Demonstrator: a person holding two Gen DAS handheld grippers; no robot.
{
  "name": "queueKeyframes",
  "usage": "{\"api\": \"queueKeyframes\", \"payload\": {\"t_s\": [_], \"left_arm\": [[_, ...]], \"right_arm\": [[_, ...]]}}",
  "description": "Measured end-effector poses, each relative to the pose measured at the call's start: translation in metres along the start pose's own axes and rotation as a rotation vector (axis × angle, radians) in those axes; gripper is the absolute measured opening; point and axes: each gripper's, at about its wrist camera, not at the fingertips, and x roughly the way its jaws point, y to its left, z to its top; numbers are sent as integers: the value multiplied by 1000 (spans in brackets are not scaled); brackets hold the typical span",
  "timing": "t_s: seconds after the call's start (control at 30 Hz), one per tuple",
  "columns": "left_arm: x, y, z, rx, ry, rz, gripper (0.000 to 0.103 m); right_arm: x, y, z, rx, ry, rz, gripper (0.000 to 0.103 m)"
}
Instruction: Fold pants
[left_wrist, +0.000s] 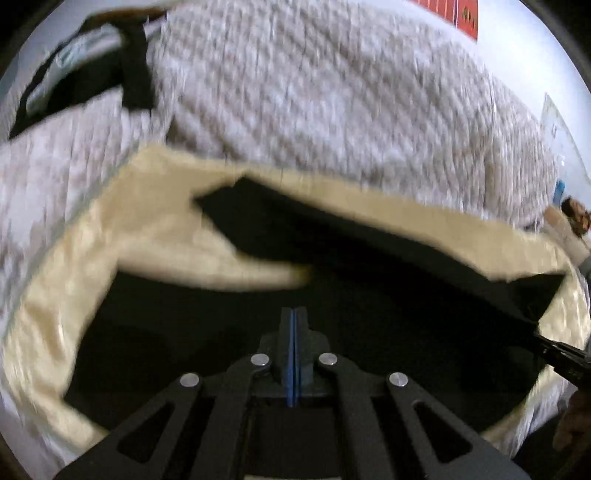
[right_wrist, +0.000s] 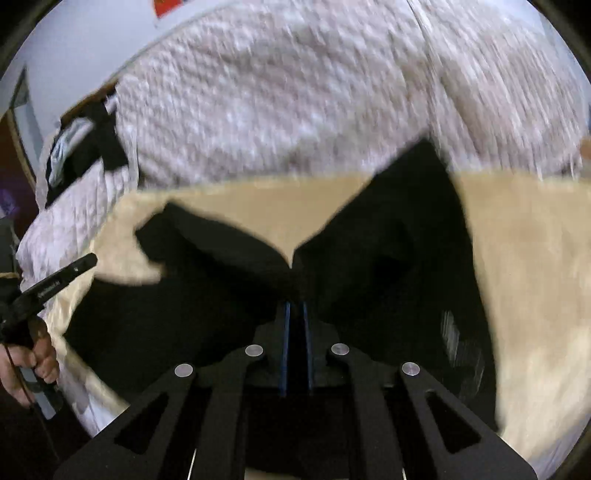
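Observation:
Black pants lie spread on a cream blanket on a bed. In the left wrist view my left gripper has its blue pads pressed together over the dark cloth; whether cloth is pinched between them is not visible. In the right wrist view the pants rise in a fold pinched between the pads of my right gripper, which is shut on the black cloth. The left gripper shows at the left edge of that view. Both views are blurred by motion.
A white textured quilt covers the bed behind the blanket. A black garment with a pale label lies at the far left on the quilt. A red poster hangs on the white wall. The person's hand shows at the lower left.

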Motion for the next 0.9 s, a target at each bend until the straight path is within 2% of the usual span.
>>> {"api": "queueKeyframes", "payload": {"t_s": [0.1,0.2,0.27,0.3,0.33,0.37,0.4,0.43,0.47,0.57,0.67,0.8,0.9], "left_arm": [[2,0,-17,-3,59,-10,1],[-1,-2,-9,-10,54,-25,1],[-1,-7,4,-10,38,-41,2],[1,-10,9,-2,35,-47,3],[4,-13,17,3,32,-54,6],[9,-15,27,5,30,-63,19],[16,-15,37,6,27,-67,38],[22,-17,47,10,16,-69,46],[30,-18,58,15,5,-67,53],[65,-15,91,10,23,-65,54],[109,0,110,-47,68,-47,54],[158,25,116,-158,135,-41,54],[179,38,111,-212,159,-55,54]], "right_arm": [[9,-8,-38,63,91,-6,0],[13,-25,-55,160,137,-4,0],[8,-33,-59,216,123,29,0],[4,-36,-58,247,110,31,4],[0,-39,-58,271,92,32,15],[-4,-41,-59,296,71,40,21],[-10,-44,-59,327,43,56,38],[-13,-47,-59,350,25,65,60],[-14,-49,-59,375,7,72,67],[-15,-61,-57,462,-12,89,70],[-11,-73,-57,548,-12,128,70],[-7,-79,-61,585,-3,145,70],[-4,-80,-62,578,6,147,70]]}}
